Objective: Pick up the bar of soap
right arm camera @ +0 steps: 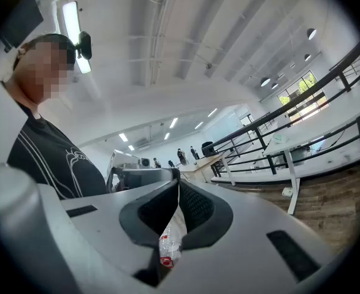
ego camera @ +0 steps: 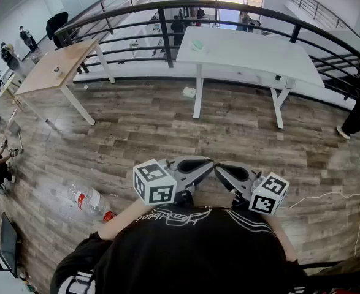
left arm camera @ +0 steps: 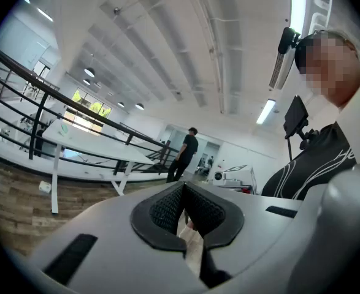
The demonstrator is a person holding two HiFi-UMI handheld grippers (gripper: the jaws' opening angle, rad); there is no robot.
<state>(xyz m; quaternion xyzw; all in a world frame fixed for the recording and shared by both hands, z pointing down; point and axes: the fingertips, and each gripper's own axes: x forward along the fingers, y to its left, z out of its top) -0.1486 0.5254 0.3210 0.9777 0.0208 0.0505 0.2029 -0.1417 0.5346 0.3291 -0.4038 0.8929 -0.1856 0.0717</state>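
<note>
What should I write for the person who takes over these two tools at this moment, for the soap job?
Left tool: shut, empty, held level.
Right tool: shut, empty, level, its tip close to the left one's.
Soap: not seen in any view. A bottle lies on the floor; a white table and a wooden table stand ahead.
Done: nothing.
Left: find the soap, pick it up.

Large open-plan office or lab hall. Wood-look plank floor (ego camera: 167,127) throughout. Curved black railing (ego camera: 137,12) across the far side. One long white surface (ego camera: 247,51) on white legs, one pale wooden surface (ego camera: 57,69) to the left. High white ceiling (left arm camera: 186,41) with strip lights (right arm camera: 71,23) and exposed pipes. Bright windows (right arm camera: 296,84) at the end. Several people (ego camera: 178,28) standing about; plastic bottle (ego camera: 89,201) lying on the floor.
</note>
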